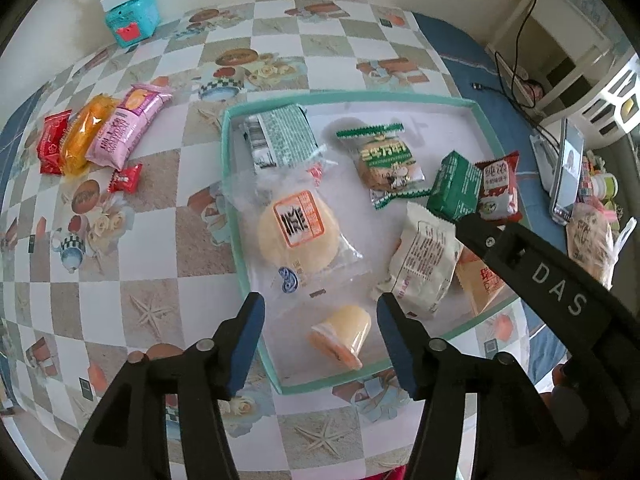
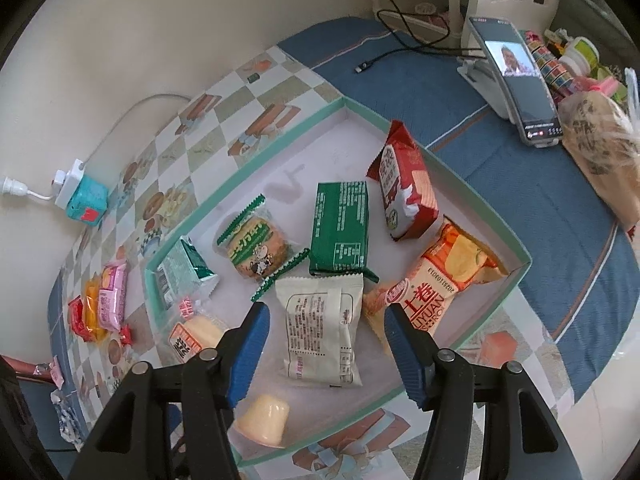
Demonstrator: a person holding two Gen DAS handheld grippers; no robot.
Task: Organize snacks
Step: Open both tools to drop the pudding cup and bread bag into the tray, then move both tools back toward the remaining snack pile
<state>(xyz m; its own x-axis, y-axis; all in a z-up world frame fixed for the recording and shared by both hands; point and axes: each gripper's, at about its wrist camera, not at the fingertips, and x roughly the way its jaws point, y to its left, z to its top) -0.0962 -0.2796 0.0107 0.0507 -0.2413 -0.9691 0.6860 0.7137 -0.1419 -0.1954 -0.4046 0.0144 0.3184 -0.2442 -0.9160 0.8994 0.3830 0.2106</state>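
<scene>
A shallow teal-rimmed tray (image 1: 400, 98) (image 2: 280, 148) on the checkered table holds several snacks: a round rice cracker (image 1: 298, 232), a jelly cup (image 1: 342, 336) (image 2: 264, 420), a white packet (image 1: 424, 264) (image 2: 320, 328), green packets (image 2: 340, 228), a red packet (image 2: 404, 188) and an orange packet (image 2: 440, 280). Loose snacks lie left of the tray: pink (image 1: 126, 128), orange (image 1: 82, 136) and red (image 1: 52, 144) packets, and a small red candy (image 1: 125, 178). My left gripper (image 1: 320, 340) is open above the jelly cup. My right gripper (image 2: 326, 348) is open above the white packet; its arm shows in the left wrist view (image 1: 540, 268).
A teal box with a power strip (image 1: 130, 12) (image 2: 82, 196) stands at the table's far edge by the wall. A phone on a stand (image 2: 516, 80) (image 1: 566, 168), a bagged item (image 2: 600, 148) and small jars sit on the blue cloth right of the tray.
</scene>
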